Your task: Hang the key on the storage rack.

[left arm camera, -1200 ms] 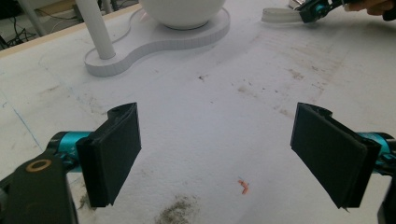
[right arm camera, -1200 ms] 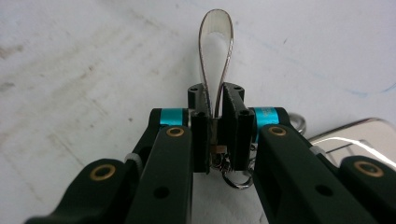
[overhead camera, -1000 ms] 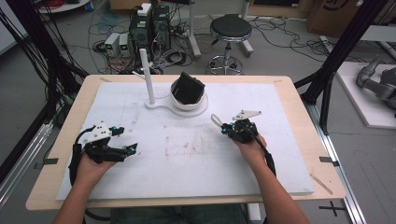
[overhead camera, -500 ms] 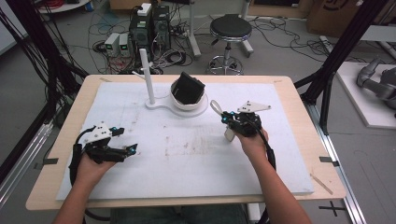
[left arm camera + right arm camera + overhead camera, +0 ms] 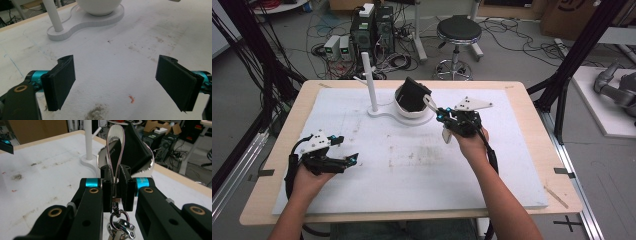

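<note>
A keychain strap loop [image 5: 115, 150] is clamped in the shut right hand-held gripper [image 5: 447, 121] and held up near the worktop's far edge, beside the white post stand [image 5: 371, 82]. Hanging the loop over the post is judged the step in hand, calling for careful alignment. The left hand-held gripper [image 5: 343, 150] is held wide open and empty.

Beyond the claws, past the far edge of the wooden table [image 5: 532, 95], a black round stool [image 5: 459, 30] stands on the grey floor [image 5: 512, 55]. To its left sit computer towers [image 5: 373, 25] amid tangled cables [image 5: 402, 60]. Black frame posts [image 5: 577, 55] rise on both sides, and cardboard boxes [image 5: 572, 10] lie at the far right.
</note>
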A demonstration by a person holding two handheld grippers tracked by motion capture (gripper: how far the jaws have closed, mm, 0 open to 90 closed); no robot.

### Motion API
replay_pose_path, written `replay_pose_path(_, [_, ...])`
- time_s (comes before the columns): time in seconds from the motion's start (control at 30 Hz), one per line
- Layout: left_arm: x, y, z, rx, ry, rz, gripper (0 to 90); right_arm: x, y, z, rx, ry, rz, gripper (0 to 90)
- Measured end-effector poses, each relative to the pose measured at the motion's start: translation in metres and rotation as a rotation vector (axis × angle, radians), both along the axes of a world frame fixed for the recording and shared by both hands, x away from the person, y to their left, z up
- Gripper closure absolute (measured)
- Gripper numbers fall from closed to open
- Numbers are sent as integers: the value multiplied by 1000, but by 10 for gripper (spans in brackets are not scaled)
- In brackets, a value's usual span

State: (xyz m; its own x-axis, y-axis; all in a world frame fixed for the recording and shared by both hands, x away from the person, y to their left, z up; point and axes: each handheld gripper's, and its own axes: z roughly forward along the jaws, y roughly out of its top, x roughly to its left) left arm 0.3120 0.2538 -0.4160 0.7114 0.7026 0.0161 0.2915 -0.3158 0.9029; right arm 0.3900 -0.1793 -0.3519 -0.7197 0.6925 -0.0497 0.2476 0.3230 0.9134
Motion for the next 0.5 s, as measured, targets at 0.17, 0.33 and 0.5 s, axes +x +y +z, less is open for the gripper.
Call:
replay_pose_path(0.17, [0,0,0,0,0,0,161,2,11,9,-2,-19,13,828])
replay_pose_path(0.33, [0,-1,1,0,-1,-3,161,8,25,19,-4,-36,27,827])
replay_pose_path(0.5, [1,-1,1,4,-5,-7,161,17,40,29,-5,-51,39,828])
